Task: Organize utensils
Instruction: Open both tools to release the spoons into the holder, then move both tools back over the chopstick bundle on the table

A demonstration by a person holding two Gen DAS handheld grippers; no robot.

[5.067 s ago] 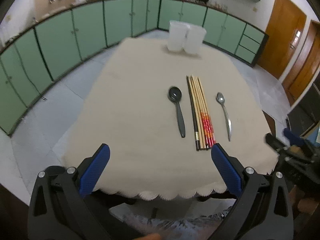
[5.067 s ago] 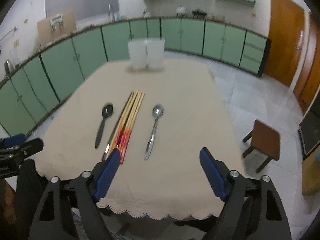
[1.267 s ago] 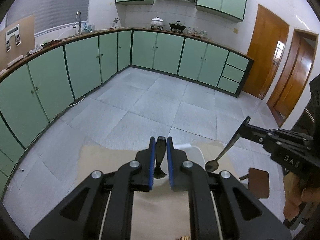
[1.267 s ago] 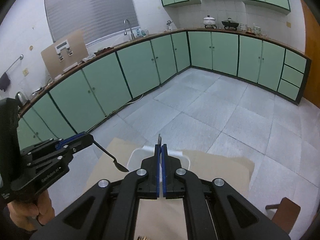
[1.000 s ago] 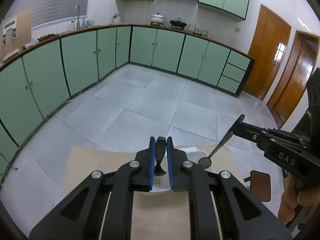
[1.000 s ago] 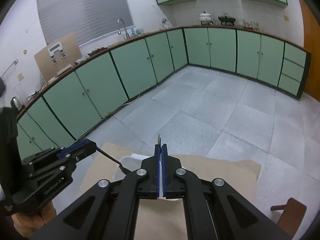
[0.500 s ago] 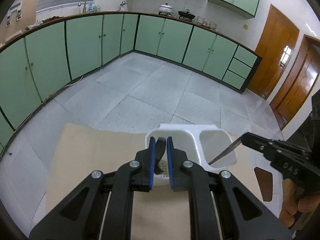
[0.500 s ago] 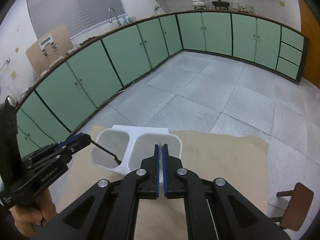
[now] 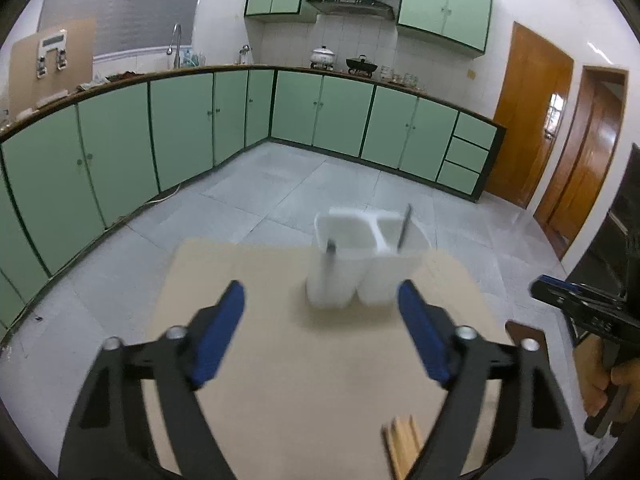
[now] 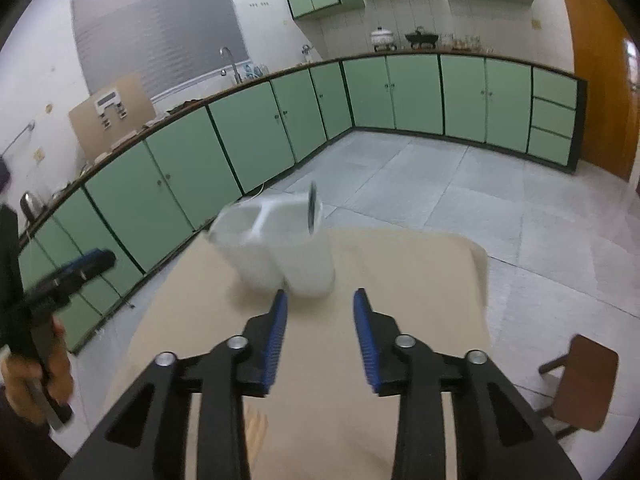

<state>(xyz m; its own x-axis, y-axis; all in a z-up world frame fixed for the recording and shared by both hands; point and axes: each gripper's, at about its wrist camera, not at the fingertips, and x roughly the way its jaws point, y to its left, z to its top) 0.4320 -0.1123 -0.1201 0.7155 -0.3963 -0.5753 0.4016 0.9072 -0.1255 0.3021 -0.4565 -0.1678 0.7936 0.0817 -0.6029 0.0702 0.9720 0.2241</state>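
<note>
Opening both grippers, left gripper [image 9: 320, 334] and right gripper [image 10: 320, 338], nothing between jaws; clear white holder [image 9: 370, 248] without clipping either standing spoon, then chopsticks [image 9: 402, 446].

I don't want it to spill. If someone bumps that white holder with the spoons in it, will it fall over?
Maybe. The holder looks like thin plastic, so it is probably light. It is tall, and the spoon handle sticks up past the rim, which could make it tippy. Its two cups side by side give a wider base, so a small bump would likely just slide it on the table.
</note>
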